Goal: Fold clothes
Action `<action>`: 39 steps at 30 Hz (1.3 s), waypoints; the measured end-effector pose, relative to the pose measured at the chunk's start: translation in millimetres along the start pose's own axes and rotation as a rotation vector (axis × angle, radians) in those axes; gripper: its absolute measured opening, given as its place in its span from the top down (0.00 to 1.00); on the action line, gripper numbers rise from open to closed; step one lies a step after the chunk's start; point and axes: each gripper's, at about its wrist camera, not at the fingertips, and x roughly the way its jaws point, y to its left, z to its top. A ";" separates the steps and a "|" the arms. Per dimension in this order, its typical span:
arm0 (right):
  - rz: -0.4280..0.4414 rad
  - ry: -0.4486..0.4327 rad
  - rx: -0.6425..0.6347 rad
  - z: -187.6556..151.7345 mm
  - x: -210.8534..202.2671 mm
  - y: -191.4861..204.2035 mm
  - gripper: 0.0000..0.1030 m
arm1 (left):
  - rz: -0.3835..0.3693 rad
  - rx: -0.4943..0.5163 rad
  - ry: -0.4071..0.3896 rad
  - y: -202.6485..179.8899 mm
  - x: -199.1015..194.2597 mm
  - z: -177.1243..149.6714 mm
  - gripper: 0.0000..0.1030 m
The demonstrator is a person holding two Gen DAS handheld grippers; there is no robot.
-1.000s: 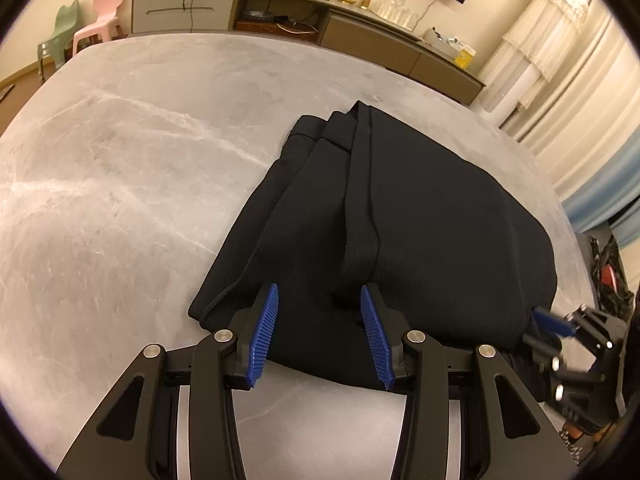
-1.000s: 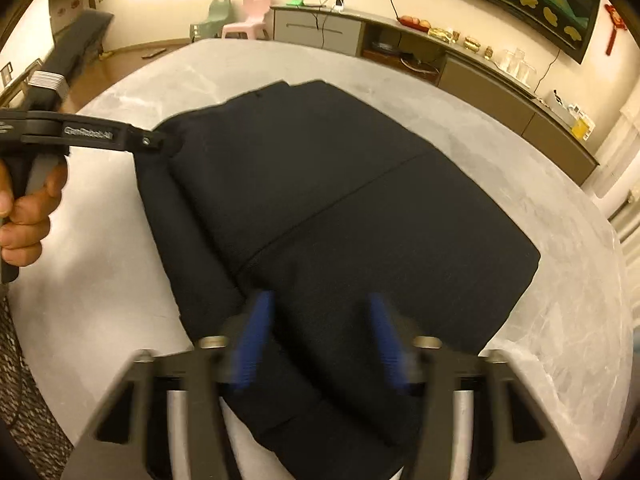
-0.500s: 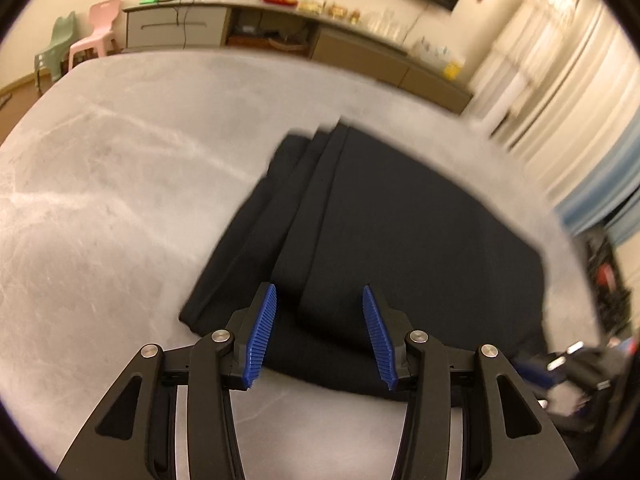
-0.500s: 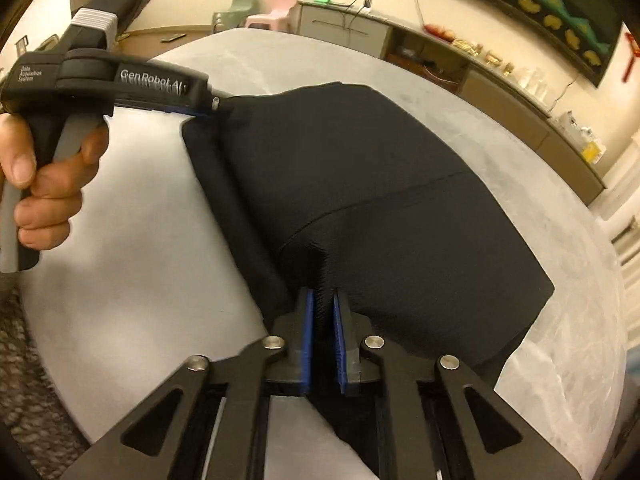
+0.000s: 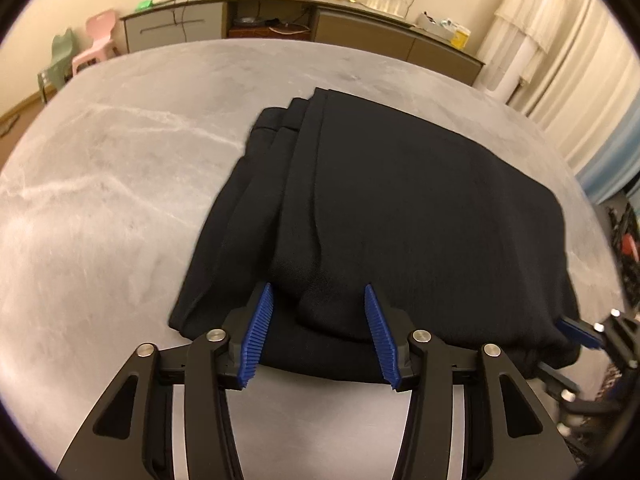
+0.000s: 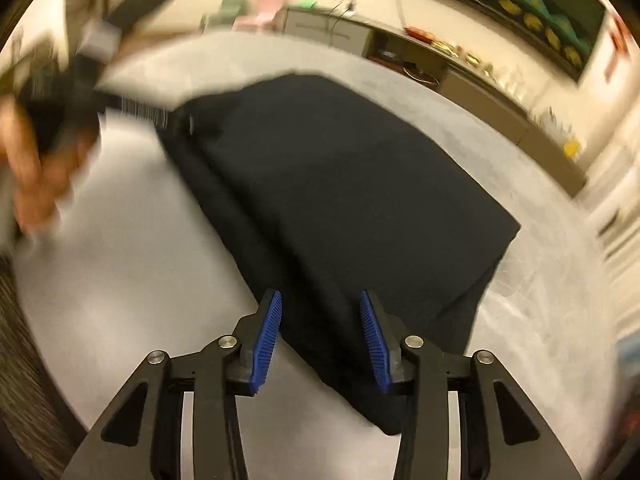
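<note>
The black garment [image 5: 400, 216] lies folded on the grey marble table [image 5: 120, 184], filling the middle of the left wrist view and reaching toward the right edge of that frame. Several stacked fold edges run down its left side, from upper middle to lower left. In the right wrist view the same cloth [image 6: 340, 184] runs from upper left to lower right, and its lower corner drapes off the table's near edge.

Your left gripper [image 5: 319, 334] sits at the bottom centre of its frame with its blue pads apart. The garment's near hem bulges between them, but the pads do not press on it, so it is released. Its jaws are opening slightly.

Your right gripper [image 6: 320, 340] is at the bottom centre of its own frame, jaws opening, blue pads spread to either side of the cloth's edge without pinching it. It also shows at the lower right edge of the left wrist view [image 5: 588, 334], just beside the garment's corner.

In the upper left of the right wrist view, heavily blurred, your left hand [image 6: 32, 168] grips its tool's handle.

A long sideboard [image 5: 320, 24] stands along the far wall, with small pink and green chairs [image 5: 86, 50] at upper left.
</note>
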 end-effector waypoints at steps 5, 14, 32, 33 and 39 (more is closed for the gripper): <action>-0.100 0.049 0.156 -8.1 7.2 -57.0 0.58 | -0.104 0.051 0.017 -24.2 -3.1 -15.8 0.49; 0.016 0.073 0.227 -29.1 -22.4 -57.1 0.54 | 0.016 0.118 -0.044 -33.1 -1.5 -22.8 0.49; 0.023 0.027 0.412 -11.1 -36.9 -32.2 0.39 | -0.035 0.051 -0.130 -49.0 -52.2 -53.1 0.30; 0.024 0.029 0.410 -4.1 -26.2 -25.8 0.39 | -0.041 0.048 -0.119 -49.9 -51.0 -54.8 0.30; 0.012 0.044 0.395 16.8 9.3 -11.0 0.39 | 0.016 0.101 -0.178 -61.7 -56.0 -61.0 0.17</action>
